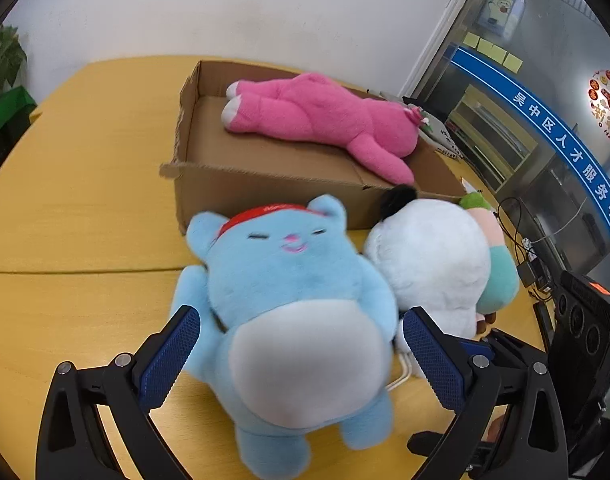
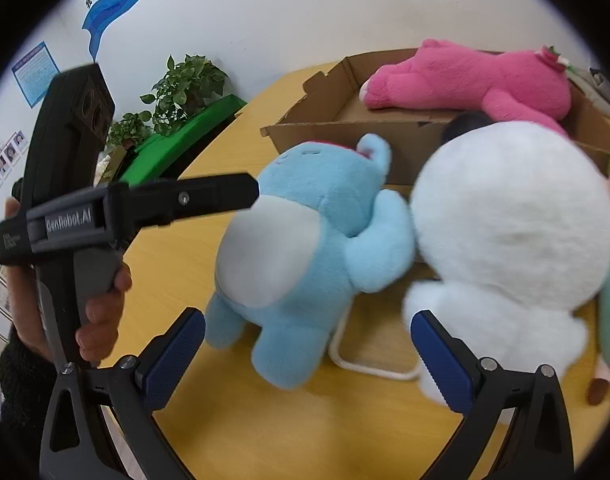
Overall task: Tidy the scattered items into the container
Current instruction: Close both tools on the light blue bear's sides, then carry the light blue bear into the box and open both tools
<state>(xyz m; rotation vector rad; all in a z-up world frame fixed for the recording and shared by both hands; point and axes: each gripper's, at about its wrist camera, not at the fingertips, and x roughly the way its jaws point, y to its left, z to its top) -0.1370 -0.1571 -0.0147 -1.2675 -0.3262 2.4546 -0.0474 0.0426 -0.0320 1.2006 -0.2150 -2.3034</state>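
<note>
A light blue plush bear (image 1: 289,300) with a red headband lies on its back on the yellow table (image 1: 85,220). My left gripper (image 1: 301,344) is open, with its blue pads on either side of the bear's white belly. In the right wrist view one of its fingers (image 2: 209,196) reaches the belly of the bear (image 2: 305,240). My right gripper (image 2: 307,328) is open low over the bear's legs, beside a white plush (image 2: 505,240). Behind them an open cardboard box (image 1: 265,196) holds a pink plush (image 1: 325,120).
The white plush (image 1: 429,264) leans against the bear's side, with a green, pink and teal plush (image 1: 497,264) behind it. A white cord loop (image 2: 369,368) lies on the table under the toys. A hand (image 2: 101,320) holds the left gripper. Potted plants (image 2: 185,84) stand at the left wall; cables and a black device (image 1: 585,320) are on the right.
</note>
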